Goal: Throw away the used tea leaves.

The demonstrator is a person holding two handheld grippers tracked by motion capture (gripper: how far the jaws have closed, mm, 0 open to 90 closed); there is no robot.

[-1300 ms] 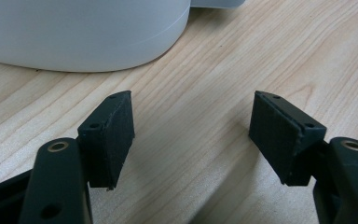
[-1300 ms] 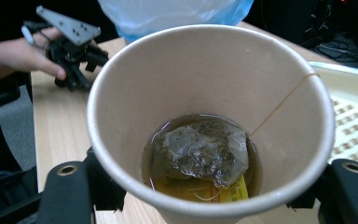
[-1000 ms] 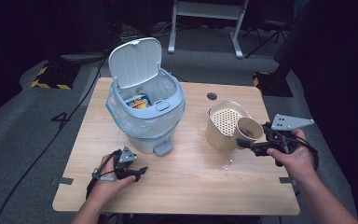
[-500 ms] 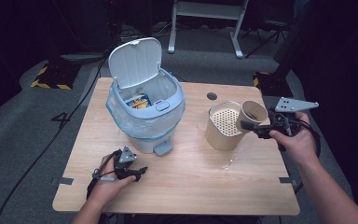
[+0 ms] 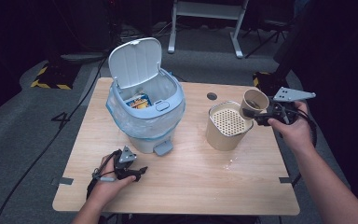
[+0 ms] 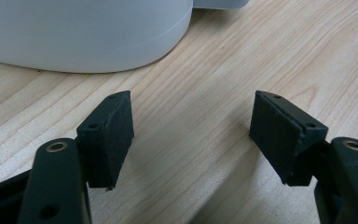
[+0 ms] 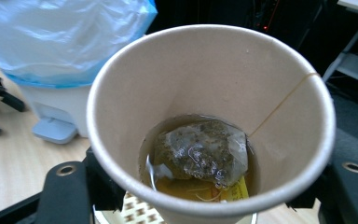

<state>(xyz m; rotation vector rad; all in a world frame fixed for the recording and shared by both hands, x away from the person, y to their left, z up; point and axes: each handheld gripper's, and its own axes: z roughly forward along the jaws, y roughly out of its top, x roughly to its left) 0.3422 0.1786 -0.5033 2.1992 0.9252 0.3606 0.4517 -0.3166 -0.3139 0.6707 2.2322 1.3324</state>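
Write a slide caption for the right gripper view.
Paper cup gripped in the right gripper, holding a wet tea bag and some tea.

Light fell from overhead onto the wooden table [image 5: 186,182], which stood bright while the floor and background from 9 to 3 o'clock sank into near black. Shadows under the bin [image 5: 145,116] were short and soft. The high view was grainy and slightly soft throughout. In the left gripper view the wood grain was sharp. In the right gripper view the paper cup [image 7: 209,126] rim at 6 o'clock blurred, perhaps from closeness.
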